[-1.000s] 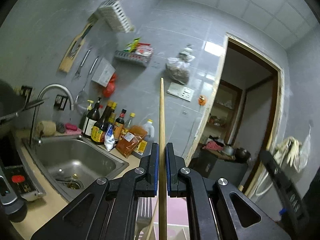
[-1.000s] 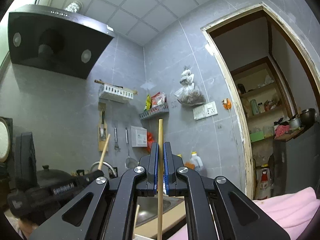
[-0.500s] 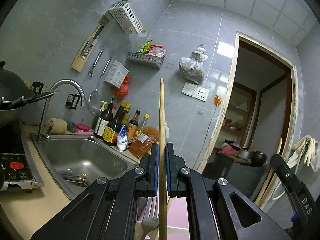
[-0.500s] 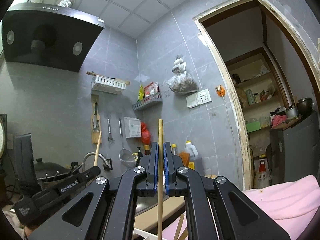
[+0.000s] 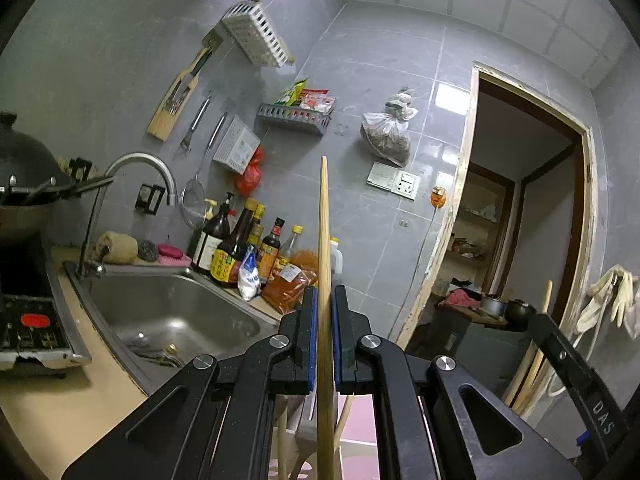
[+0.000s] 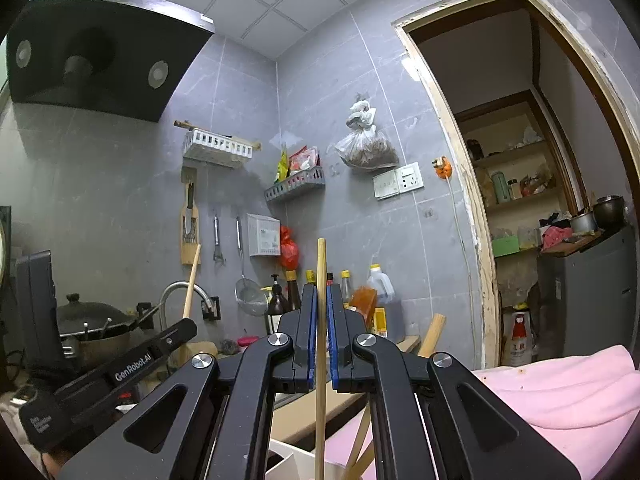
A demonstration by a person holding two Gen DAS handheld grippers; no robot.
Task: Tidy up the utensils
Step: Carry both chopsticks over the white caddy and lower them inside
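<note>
Between the blue pads of the left hand-held gripper [image 5: 323, 336] a wooden chopstick [image 5: 325, 264] stands upright, the jaws closed tight on it, its top rising well above the fingers and its lower end running down out of view. The right hand-held gripper [image 6: 320, 334] is likewise clamped on a second wooden chopstick [image 6: 320, 320], also upright, whose lower part reaches down near the rim of a white container [image 6: 288, 460] at the bottom edge; whether it touches the container cannot be told. More wooden sticks [image 6: 360, 440] lean just beside it. A pink cloth [image 6: 560, 392] lies to the right. Beyond the left gripper a steel sink [image 5: 168, 312] sits in the tabletop [image 5: 60, 412], with sauce bottles [image 5: 240, 240] lined up behind it along the grey tiled wall
</note>
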